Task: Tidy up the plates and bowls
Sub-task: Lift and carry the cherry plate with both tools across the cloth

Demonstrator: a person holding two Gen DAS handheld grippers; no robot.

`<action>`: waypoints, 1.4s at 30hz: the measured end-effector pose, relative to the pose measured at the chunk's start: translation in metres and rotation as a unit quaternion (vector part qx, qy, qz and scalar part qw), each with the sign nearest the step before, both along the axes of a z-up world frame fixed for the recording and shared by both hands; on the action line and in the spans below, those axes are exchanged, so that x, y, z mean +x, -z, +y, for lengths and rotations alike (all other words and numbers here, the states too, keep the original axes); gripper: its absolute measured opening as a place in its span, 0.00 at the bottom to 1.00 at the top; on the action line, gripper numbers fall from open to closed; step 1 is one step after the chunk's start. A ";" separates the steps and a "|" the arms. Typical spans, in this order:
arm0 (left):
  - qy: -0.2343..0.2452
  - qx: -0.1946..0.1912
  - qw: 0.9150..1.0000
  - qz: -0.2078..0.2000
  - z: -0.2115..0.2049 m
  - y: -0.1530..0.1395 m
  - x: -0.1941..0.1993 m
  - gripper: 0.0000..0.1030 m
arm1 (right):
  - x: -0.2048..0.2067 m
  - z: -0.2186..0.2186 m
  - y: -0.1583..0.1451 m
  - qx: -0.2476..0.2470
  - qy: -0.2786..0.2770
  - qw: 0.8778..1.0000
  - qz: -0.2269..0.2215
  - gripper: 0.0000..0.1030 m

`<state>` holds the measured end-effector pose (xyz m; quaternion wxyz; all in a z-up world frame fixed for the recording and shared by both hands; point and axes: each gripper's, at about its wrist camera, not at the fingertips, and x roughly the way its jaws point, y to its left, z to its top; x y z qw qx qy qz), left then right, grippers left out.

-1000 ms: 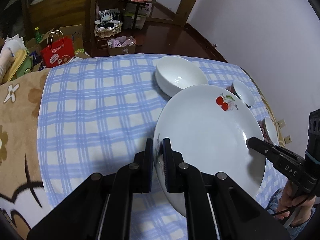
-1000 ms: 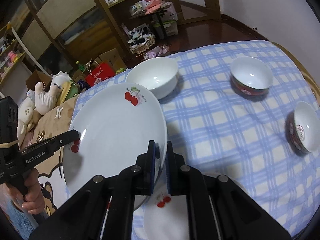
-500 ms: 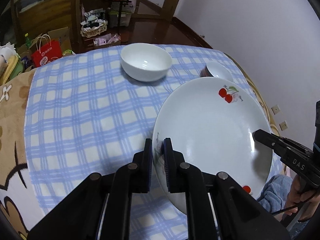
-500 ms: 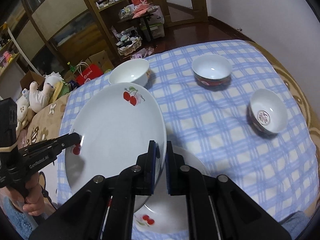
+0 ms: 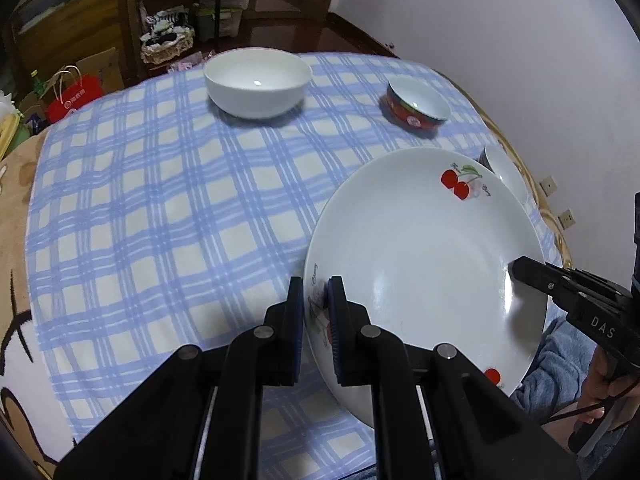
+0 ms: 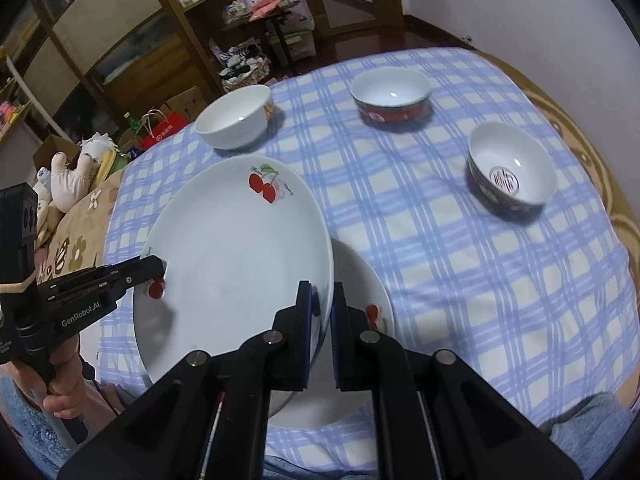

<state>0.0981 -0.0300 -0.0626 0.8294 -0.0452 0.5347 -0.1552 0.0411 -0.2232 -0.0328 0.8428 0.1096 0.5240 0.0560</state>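
Both grippers hold one big white plate w/ cherry print (image 5: 420,248) above the table. The left gripper (image 5: 316,312) is clamped on the plate's left rim, one pad each side of the edge. The right gripper (image 6: 322,320) is clamped on the opposite rim in same way. In the left wrist view the right gripper comes in from the right side & bites the far rim; a hand (image 5: 600,376) is under it on the handle. In the right wrist view the left gripper comes from the left side, also w/ a hand (image 6: 60,384) on its handle.

The plate hangs tilted over the blue checked tablecloth (image 5: 160,200), near the front edge of the table. Directly under it lies a second plate (image 6: 360,280), also w/ cherries, flat on the cloth; the held plate covers most of it. I cannot tell if the two plates touch.

Farther on the cloth stand 3 bowls, all upright & apart from each other: a plain white bowl (image 5: 258,82) at back left, a red-sided bowl (image 6: 392,100) at back, & a smaller bowl w/ red mark inside (image 6: 512,170) at right.
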 end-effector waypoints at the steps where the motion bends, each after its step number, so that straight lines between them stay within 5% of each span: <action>1: 0.003 0.001 1.000 0.002 -0.002 0.002 0.000 0.11 | -0.001 -0.003 0.003 0.003 0.005 1.000 0.003 0.09; 23: 0.031 0.033 0.997 0.063 -0.026 0.057 0.003 0.13 | -0.007 -0.008 0.045 -0.028 0.032 0.998 0.053 0.09; 42: 0.044 0.062 0.996 0.054 -0.035 0.065 0.003 0.12 | -0.004 -0.011 0.059 -0.038 0.047 0.995 0.076 0.10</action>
